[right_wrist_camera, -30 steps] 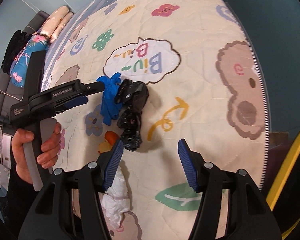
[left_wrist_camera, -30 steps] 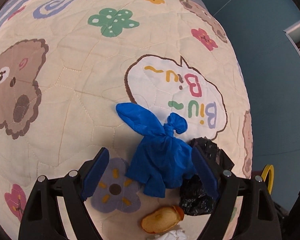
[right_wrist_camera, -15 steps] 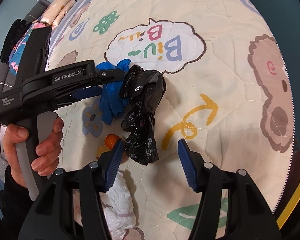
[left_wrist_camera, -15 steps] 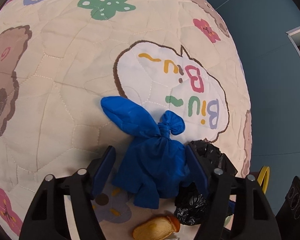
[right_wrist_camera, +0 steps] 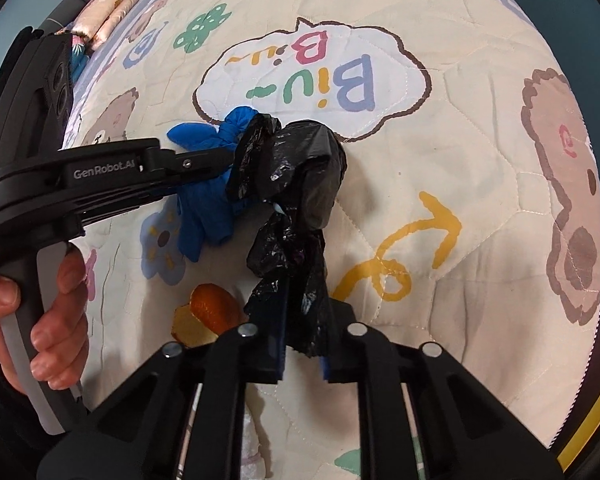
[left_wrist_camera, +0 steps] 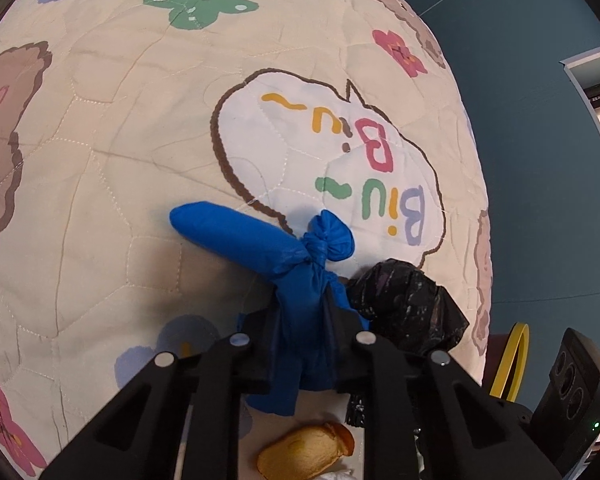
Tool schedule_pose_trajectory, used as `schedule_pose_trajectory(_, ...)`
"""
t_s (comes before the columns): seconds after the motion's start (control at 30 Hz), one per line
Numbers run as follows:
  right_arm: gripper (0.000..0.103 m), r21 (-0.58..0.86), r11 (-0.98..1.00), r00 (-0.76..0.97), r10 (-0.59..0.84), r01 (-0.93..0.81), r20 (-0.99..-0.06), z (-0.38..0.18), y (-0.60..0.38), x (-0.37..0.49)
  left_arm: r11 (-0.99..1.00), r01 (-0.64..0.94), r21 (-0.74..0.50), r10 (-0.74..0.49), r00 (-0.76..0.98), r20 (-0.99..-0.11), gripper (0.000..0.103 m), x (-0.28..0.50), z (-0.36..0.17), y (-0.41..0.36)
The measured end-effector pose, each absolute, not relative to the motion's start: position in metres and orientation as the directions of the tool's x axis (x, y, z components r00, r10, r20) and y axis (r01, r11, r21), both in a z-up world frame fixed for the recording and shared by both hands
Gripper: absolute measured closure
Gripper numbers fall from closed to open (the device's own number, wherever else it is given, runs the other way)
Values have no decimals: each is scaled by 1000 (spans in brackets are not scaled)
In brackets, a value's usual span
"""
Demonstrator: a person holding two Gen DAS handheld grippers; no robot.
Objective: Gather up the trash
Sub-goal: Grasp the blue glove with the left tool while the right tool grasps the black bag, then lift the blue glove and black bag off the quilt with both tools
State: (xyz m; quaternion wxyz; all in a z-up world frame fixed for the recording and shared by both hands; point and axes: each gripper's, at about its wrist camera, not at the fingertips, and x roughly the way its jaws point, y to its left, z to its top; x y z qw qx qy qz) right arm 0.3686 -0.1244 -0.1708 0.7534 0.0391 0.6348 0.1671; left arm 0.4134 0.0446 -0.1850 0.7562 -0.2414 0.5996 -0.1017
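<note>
A knotted blue glove (left_wrist_camera: 256, 240) lies on a cream quilt (left_wrist_camera: 100, 160) printed with bears and flowers. My left gripper (left_wrist_camera: 304, 320) is shut on the glove's lower part, its pads pressed into the blue material. Beside it to the right sits a crumpled black plastic bag (left_wrist_camera: 408, 308). In the right wrist view the black bag (right_wrist_camera: 300, 176) trails down into my right gripper (right_wrist_camera: 302, 320), which is shut on its lower tail. The blue glove (right_wrist_camera: 204, 200) shows there under the left gripper's arm, which a hand (right_wrist_camera: 40, 320) holds.
An orange peel (right_wrist_camera: 208, 308) lies on the quilt between the two grippers, also in the left wrist view as the peel (left_wrist_camera: 304, 456). Crumpled white tissue (right_wrist_camera: 248, 468) sits below it. A yellow rim (left_wrist_camera: 508, 360) stands past the quilt's right edge. Pillows (right_wrist_camera: 104, 8) lie far back.
Both grippers went from open to shut: the left closed on the blue glove, the right came down and closed on the black bag's tail.
</note>
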Motion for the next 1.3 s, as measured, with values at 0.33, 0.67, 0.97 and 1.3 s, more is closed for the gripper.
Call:
schedule_pose_trajectory(0.33, 95, 255, 944, 170, 292, -210, -941, -157, -127, 359, 866, -124, -484, -435, 289, -853, 89, 403, -168, 56)
schedule_pose_trajectory(0.67, 96, 251, 944, 202, 294, -213, -934, -137, -135, 344, 872, -115, -476, -423, 312, -851, 89, 386, -152, 63)
schedule_pose_trajectory(0.97, 97, 253, 943, 226, 300, -217, -927, -121, -146, 325, 874, -116, -472, -413, 335, -847, 89, 373, -139, 66)
schedule_pose_trajectory(1.3, 96, 308, 934, 186, 340, -180, -922, -127, -151, 324, 872, -113, -476, -415, 344, -842, 89, 362, -133, 69)
